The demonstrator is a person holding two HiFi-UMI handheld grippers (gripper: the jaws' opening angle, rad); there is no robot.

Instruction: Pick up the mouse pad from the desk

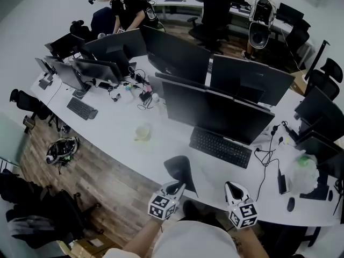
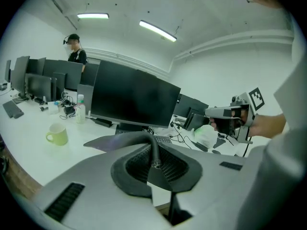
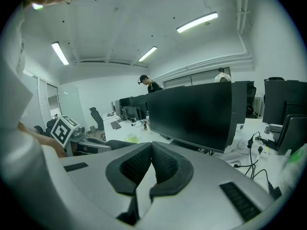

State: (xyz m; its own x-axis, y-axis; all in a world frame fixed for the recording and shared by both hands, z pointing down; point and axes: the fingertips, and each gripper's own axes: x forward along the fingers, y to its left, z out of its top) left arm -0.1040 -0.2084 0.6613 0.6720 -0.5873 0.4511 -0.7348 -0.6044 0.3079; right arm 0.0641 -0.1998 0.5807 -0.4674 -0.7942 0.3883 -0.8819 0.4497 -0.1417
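The dark mouse pad hangs above the white desk's front edge, its near edge pinched in my left gripper. In the left gripper view the pad droops away to the left from the shut jaws of that gripper, bent upward where the pads clamp it. My right gripper hovers beside it on the right, apart from the pad. Its jaws meet with nothing between them. It also shows in the left gripper view, where the right gripper is held in a hand.
A black keyboard and a row of dark monitors stand behind the pad. A yellow-green mug sits to the left. Cables and a mouse lie at the right. People stand at the far desks.
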